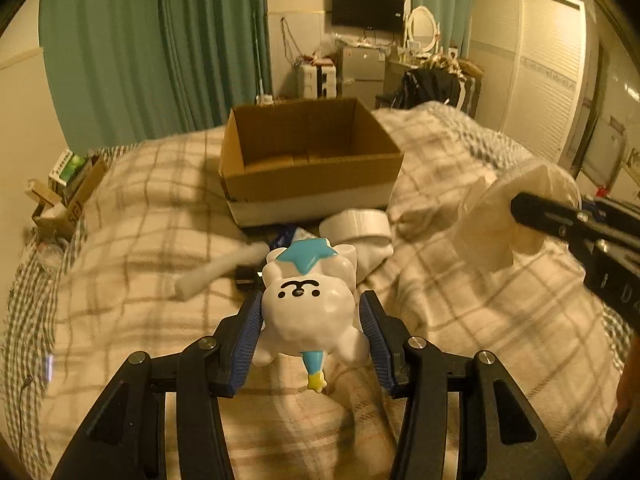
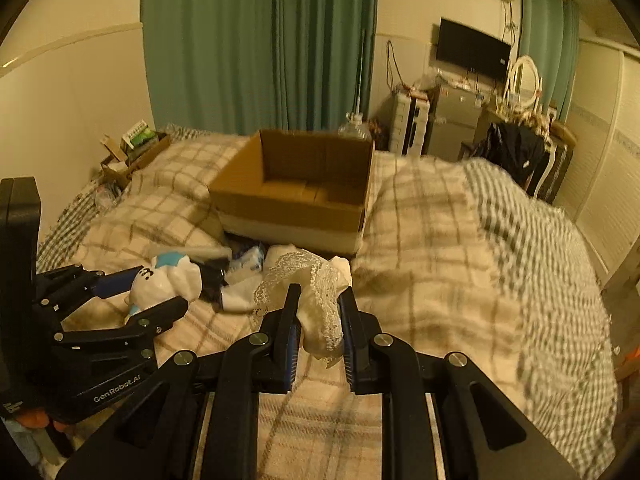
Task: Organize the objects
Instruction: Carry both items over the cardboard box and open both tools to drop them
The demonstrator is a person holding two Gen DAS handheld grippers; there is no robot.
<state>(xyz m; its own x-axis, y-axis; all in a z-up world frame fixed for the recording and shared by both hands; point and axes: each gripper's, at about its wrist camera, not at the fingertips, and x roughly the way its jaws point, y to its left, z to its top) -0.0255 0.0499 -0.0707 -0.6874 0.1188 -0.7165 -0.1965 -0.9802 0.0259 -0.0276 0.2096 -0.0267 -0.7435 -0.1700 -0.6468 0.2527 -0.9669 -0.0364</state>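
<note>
- The left tool (image 1: pixel 311 312) is built of matte black linkage arms, joined by round silver screws.
- Ribbed blue pads (image 1: pixel 249 334) are fitted inside its fingers.
- On the right tool (image 2: pixel 319 322) the same black arms and blue pads are seen.
- White "GenRobot.AI" lettering is printed on one black arm.

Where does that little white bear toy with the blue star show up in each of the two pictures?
Left wrist view: white bear figurine at bottom centre, between the left gripper's fingers.
Right wrist view: figurine at lower left, in that same gripper.
Shared landmark: open cardboard box on the bed behind it.
</note>
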